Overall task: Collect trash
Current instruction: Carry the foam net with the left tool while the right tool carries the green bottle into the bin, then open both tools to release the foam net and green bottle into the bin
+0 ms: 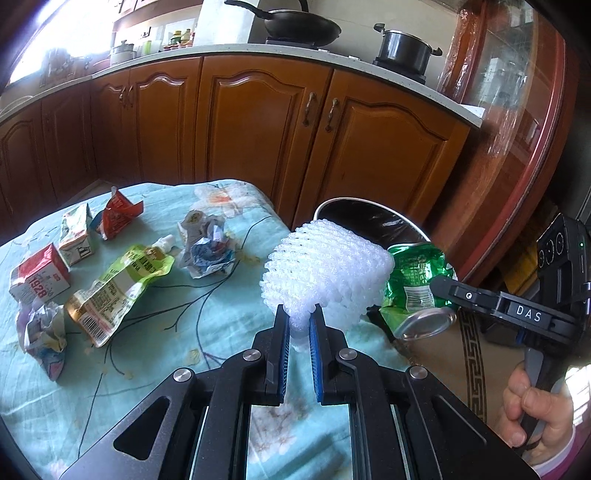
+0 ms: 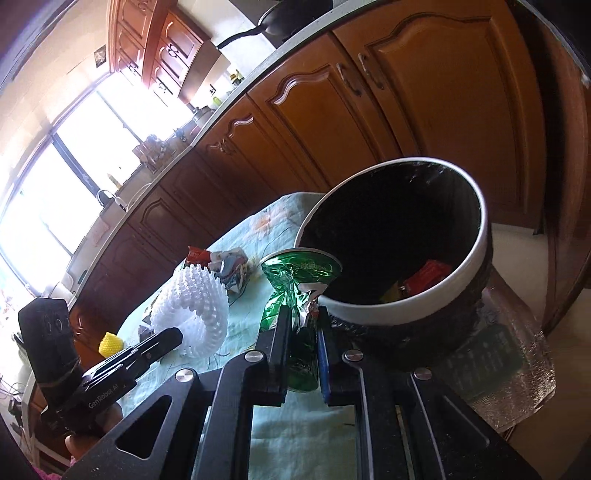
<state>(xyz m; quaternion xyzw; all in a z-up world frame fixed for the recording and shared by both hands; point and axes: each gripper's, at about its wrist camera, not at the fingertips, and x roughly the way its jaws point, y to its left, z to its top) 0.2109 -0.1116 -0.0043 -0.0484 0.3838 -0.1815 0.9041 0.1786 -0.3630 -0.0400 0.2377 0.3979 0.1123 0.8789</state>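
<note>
You carry two pieces of trash toward the bin at once: your left gripper (image 1: 298, 325) is clamped narrow on the stem of a white foam fruit net (image 1: 328, 269), and your right gripper (image 2: 303, 325) pinches a crushed green can (image 2: 295, 291) between nearly closed jaws, its flared top just beside the rim of the white-rimmed trash bin (image 2: 480, 236). The bin stands past the table's edge, lined in black, and already holds some wrappers, a red one (image 2: 428, 275) among them, so the job looks partly done. Plenty remains on the pale blue floral tablecloth (image 1: 177, 317): a green spouted drink pouch (image 1: 118, 284), a red-and-white carton (image 1: 38, 280), a small green carton (image 1: 75, 236), a torn red wrapper (image 1: 118, 214) and two crumpled paper wads (image 1: 207, 247) (image 1: 42, 336). A yellow foam piece (image 2: 110, 343) sits farther back in the right wrist view. Both loads hang close together near the bin's mouth, so the net and can may crowd each other at the drop. Behind, wooden kitchen cabinets (image 1: 258, 122) carry a wok (image 1: 303, 26) and a lidded pot (image 1: 406, 48) on the counter.
</note>
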